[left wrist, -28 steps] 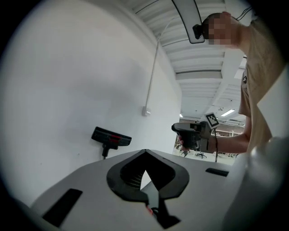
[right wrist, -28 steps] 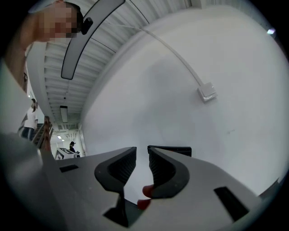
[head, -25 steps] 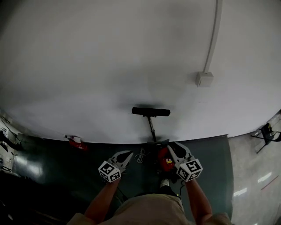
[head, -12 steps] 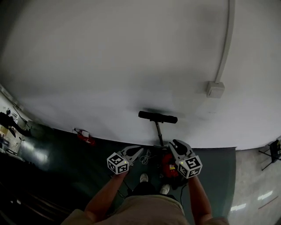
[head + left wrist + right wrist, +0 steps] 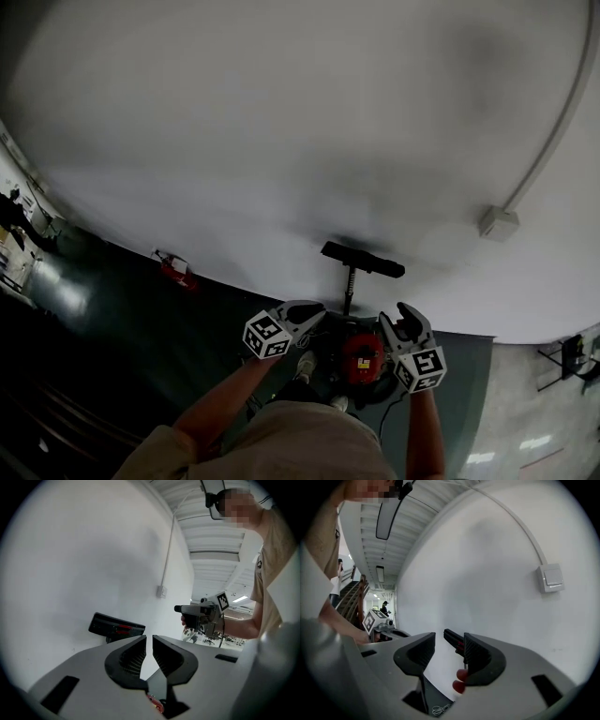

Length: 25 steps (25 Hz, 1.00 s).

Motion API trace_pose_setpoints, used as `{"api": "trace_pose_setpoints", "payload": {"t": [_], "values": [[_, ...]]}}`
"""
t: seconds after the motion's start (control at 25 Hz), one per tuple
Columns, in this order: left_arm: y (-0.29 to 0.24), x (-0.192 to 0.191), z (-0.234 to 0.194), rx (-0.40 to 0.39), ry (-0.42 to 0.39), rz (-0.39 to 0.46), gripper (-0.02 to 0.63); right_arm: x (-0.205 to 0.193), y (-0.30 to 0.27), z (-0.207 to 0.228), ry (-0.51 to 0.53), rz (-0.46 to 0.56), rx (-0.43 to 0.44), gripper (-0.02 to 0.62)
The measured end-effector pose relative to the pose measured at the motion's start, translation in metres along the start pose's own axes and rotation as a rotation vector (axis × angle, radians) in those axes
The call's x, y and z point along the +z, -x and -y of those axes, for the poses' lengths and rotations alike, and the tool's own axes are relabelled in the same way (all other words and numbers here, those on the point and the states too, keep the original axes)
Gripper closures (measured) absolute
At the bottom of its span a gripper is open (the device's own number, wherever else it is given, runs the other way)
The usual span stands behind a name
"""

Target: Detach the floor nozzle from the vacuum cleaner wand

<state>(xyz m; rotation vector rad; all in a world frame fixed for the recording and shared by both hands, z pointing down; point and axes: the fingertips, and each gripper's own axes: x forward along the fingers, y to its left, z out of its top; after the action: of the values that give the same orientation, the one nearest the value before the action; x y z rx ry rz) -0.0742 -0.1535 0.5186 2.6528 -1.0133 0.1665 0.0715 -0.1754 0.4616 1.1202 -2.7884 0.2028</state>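
The vacuum's black floor nozzle (image 5: 363,259) rests up against the white wall, at the end of a thin wand (image 5: 349,281) that rises from the red body (image 5: 362,357). My left gripper (image 5: 317,312) hovers just left of the body. Its jaws are opening, only a narrow slit apart, with nothing between them (image 5: 149,639). The nozzle (image 5: 116,627) lies beyond its left jaw. My right gripper (image 5: 406,315) hovers just right of the body. Its jaws (image 5: 449,641) are opening and stand wide apart on nothing, with the nozzle (image 5: 453,639) seen past them.
A wall switch box (image 5: 499,223) with a white conduit (image 5: 562,122) sits up right. A small red item (image 5: 173,270) lies where the dark green floor (image 5: 141,328) meets the wall. A coiled white cable (image 5: 438,709) lies near the vacuum. A chair (image 5: 572,356) stands far right.
Both grippers have moved forward and now flank the red body, closer to the wand. The right jaws have spread wider. The head view has swung left.
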Motion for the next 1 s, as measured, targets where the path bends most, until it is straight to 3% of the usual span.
{"api": "trace_pose_setpoints", "payload": {"t": [0.12,0.44,0.6,1.0], "values": [[-0.008,0.001,-0.021,-0.046,0.018,-0.007,0.546,-0.007,-0.009,0.015,0.001,-0.030,-0.059,0.414],[-0.026,-0.001,-0.081,-0.132,0.045,-0.021,0.538,-0.016,-0.049,0.038,0.097,-0.116,-0.185,0.414],[-0.037,-0.013,-0.106,-0.179,0.054,-0.047,0.538,-0.018,-0.074,0.040,0.171,-0.161,-0.211,0.413],[-0.069,-0.031,-0.152,-0.216,0.083,-0.081,0.505,-0.027,-0.106,0.057,0.214,-0.224,-0.276,0.391]]}}
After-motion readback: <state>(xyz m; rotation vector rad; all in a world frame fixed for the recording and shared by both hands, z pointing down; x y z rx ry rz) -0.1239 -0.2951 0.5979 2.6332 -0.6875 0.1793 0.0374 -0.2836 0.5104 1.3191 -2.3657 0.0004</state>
